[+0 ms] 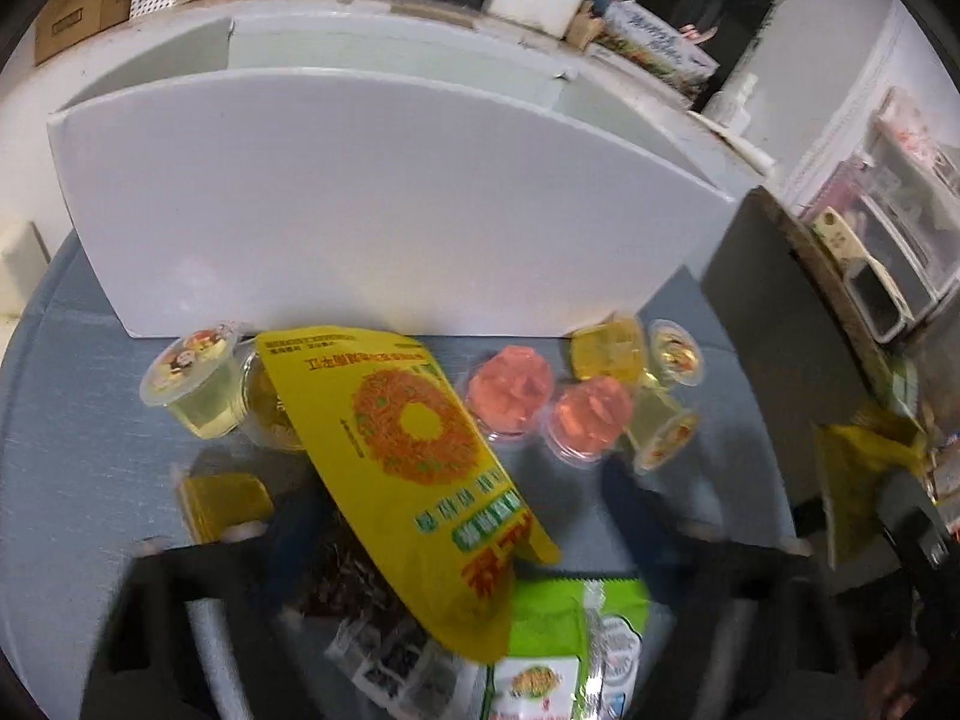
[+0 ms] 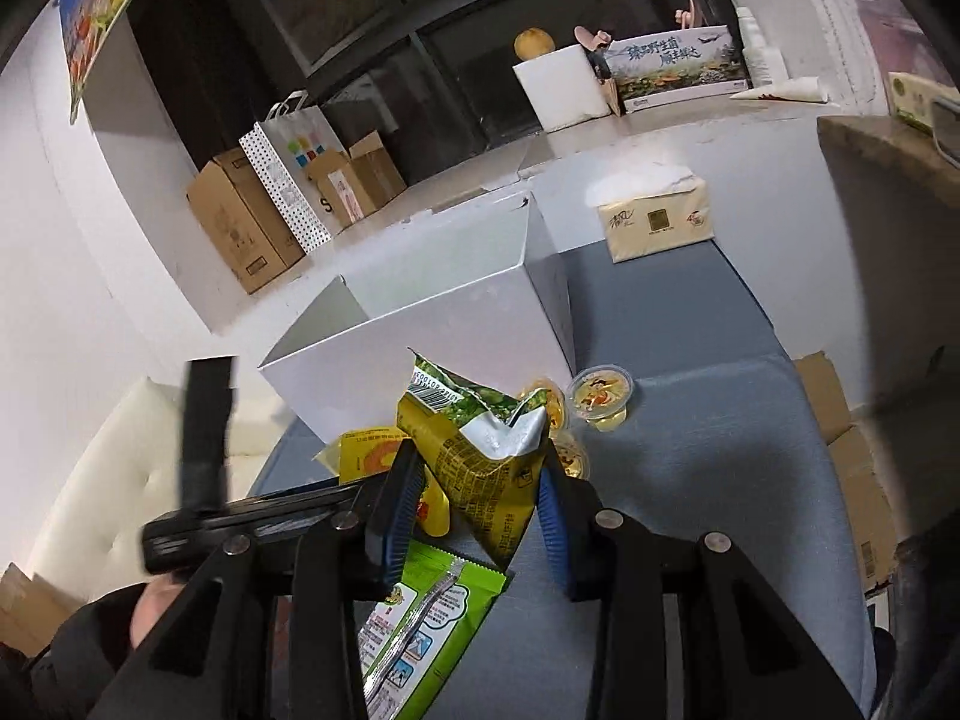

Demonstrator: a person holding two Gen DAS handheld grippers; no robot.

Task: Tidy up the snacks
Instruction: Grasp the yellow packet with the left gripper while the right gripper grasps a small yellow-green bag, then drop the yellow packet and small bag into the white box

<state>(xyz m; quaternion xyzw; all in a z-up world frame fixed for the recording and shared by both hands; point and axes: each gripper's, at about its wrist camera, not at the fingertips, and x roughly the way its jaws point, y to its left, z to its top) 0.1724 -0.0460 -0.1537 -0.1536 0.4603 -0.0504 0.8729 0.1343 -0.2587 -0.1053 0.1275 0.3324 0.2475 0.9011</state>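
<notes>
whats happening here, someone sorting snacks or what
Yes, a person with a handheld gripper in each hand is sorting snacks on a blue-grey table. The right gripper has lifted a green and yellow snack bag, pinched between its blue pads, in front of an open white box. The left gripper is open over a yellow packet; whether it is touching it is unclear. Jelly cups sit along the box wall, and a green packet lies flat on the table.

Box (image 1: 372,204) stands at the tabletop's (image 1: 78,420) far edge. Jelly cups (image 1: 510,399) line its near wall; snack bags (image 1: 420,456) lie before them.
</notes>
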